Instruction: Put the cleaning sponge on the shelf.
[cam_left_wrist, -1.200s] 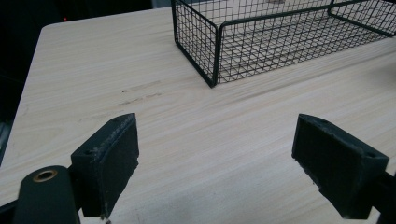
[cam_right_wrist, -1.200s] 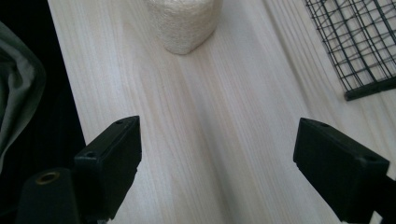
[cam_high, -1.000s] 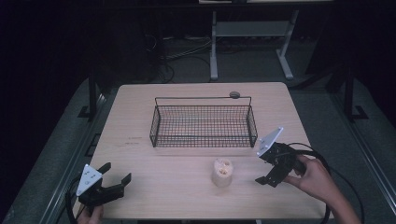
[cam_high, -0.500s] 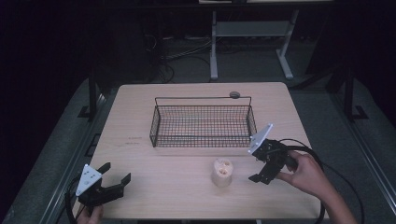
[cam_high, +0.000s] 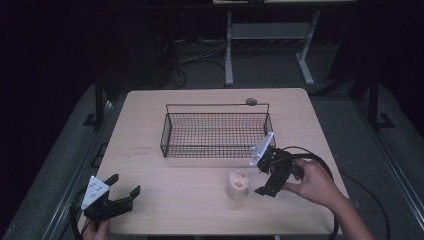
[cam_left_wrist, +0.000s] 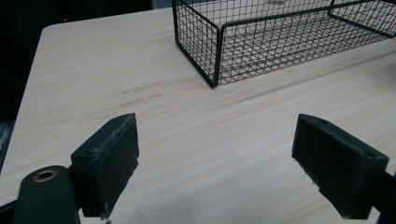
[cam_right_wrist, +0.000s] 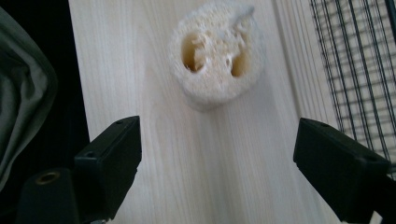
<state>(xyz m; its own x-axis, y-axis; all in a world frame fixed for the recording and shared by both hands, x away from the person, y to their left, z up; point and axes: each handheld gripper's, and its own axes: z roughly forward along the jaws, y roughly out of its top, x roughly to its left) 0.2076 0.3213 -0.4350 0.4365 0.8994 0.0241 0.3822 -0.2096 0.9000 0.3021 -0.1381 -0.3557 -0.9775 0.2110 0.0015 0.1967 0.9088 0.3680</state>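
Pale loofah piece (cam_high: 238, 184) standing in front of the wire basket (cam_high: 216, 131), right gripper (cam_high: 266, 176) just beside it, jaws apart, left gripper (cam_high: 121, 196) well away, jaws apart.

Your table (cam_high: 150, 115) bears the wire basket (cam_high: 216, 130) at its middle, loofah piece (cam_high: 237, 185) before the basket's right end, your right gripper (cam_high: 265, 177) just right of it, left gripper (cam_high: 122, 197) at the near left corner.
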